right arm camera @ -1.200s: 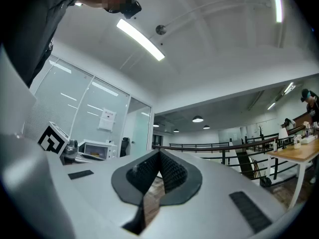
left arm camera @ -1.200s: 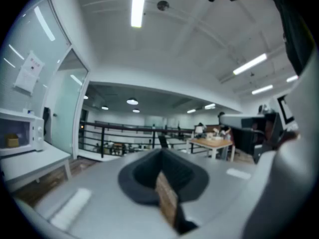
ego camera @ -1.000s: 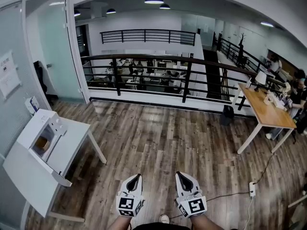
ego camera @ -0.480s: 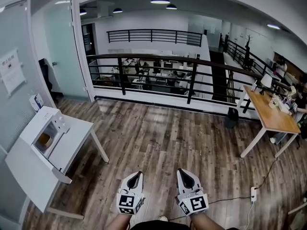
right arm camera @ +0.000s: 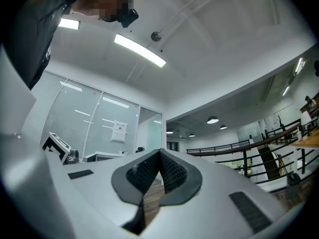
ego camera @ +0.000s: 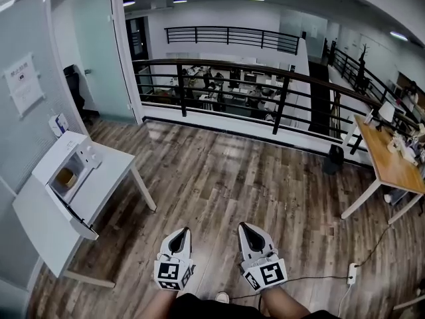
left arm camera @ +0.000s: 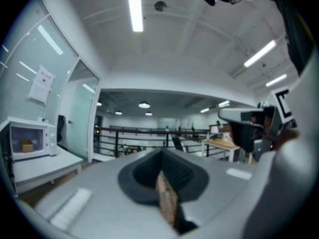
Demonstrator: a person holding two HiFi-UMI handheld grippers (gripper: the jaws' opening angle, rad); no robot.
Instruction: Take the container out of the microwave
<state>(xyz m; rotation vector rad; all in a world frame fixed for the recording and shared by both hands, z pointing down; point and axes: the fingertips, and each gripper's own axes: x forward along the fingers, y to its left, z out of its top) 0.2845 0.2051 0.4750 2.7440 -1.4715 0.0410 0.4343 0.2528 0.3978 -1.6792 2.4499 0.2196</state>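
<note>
A white microwave [ego camera: 61, 169] stands on a white table [ego camera: 106, 178] at the left of the head view. A tan container [ego camera: 65, 177] shows inside its front cavity. In the left gripper view the microwave [left arm camera: 29, 142] is small and far off at the left, with the container [left arm camera: 26, 146] inside. My left gripper [ego camera: 178, 239] and right gripper [ego camera: 247, 234] hang side by side low in the head view, over the wooden floor and well away from the table. Both are shut with nothing between their jaws. The left gripper [left arm camera: 161, 156] and right gripper [right arm camera: 159, 153] show their tips closed together.
A black railing [ego camera: 279, 92] runs across the far side of the floor. A wooden desk [ego camera: 392, 168] stands at the right, with a dark bin [ego camera: 334, 157] beside it. A power strip [ego camera: 352, 274] and cable lie on the floor at lower right. Glass walls [ego camera: 99, 58] line the left.
The head view has swung left and moved forward, so the table and microwave sit further right and slightly larger. Both grippers stay shut and low in front of the person.
</note>
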